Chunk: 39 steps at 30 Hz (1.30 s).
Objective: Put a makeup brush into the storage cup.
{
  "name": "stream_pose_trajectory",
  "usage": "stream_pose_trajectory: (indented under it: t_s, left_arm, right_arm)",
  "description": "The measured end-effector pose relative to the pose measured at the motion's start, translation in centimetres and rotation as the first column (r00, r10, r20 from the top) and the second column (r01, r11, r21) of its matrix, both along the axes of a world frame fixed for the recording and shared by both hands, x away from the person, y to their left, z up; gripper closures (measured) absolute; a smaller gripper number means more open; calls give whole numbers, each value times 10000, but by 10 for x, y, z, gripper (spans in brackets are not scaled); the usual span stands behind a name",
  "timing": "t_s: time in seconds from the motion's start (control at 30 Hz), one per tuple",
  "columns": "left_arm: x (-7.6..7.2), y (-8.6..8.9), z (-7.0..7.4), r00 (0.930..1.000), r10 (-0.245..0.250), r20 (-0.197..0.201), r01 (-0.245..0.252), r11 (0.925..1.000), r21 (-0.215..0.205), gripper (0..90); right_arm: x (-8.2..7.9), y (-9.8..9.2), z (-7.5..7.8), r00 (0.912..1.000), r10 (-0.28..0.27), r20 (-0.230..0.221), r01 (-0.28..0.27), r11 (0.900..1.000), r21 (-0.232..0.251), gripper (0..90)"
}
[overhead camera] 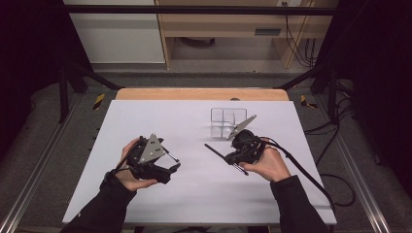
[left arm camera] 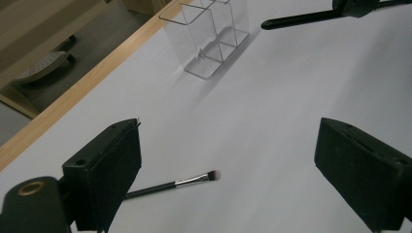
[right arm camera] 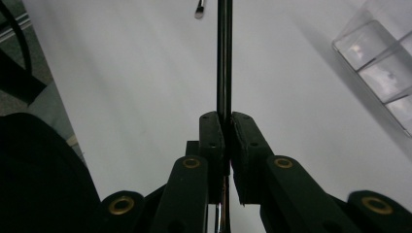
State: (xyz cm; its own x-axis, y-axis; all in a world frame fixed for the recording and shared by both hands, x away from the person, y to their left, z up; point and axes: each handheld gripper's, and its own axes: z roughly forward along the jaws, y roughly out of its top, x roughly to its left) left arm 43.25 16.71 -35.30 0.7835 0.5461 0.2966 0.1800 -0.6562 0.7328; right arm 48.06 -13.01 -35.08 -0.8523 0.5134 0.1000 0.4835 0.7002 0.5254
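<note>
Count of items on the table (overhead camera: 145,194):

Makeup brushes: two. One small brush (left arm camera: 175,184) lies flat on the white surface; one long black-handled brush (right arm camera: 224,58) is clamped in the right tongs (right arm camera: 227,131).

Clear acrylic organizers: one (overhead camera: 226,123), divided into compartments; four are visible from the high view.

Tongs: two sets, the left tongs (left arm camera: 233,170) and the right.

Hands: two, one per set.
</note>
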Motion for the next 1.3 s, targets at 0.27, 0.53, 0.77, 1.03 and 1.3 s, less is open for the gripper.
stream_pose_trajectory:
  t_s: [0.27,0.53,0.77,1.03,1.3]
  left_arm:
    - [-7,-21,-5,9981,-619,5,614,9921,1097,93]
    - [-10,-37,-10,9948,-1002,157,954,9773,1890,97]
    - [-11,-53,-16,9894,-1413,319,1295,9615,2423,104]
    - [-12,-65,-19,9798,-1961,394,1731,9301,3238,108]
    - [-11,-75,-25,9723,-2243,659,1819,9027,3899,137]
  right_arm:
    - [-5,6,-5,9989,435,-172,-436,9990,-38,839]
    - [-4,12,-12,9968,584,-542,-582,9983,46,839]
    - [-1,17,-19,9941,765,-772,-763,9971,57,838]
    - [-1,20,-24,9918,925,-884,-914,9957,161,838]
    - [0,23,-28,9904,985,-973,-976,9951,141,838]
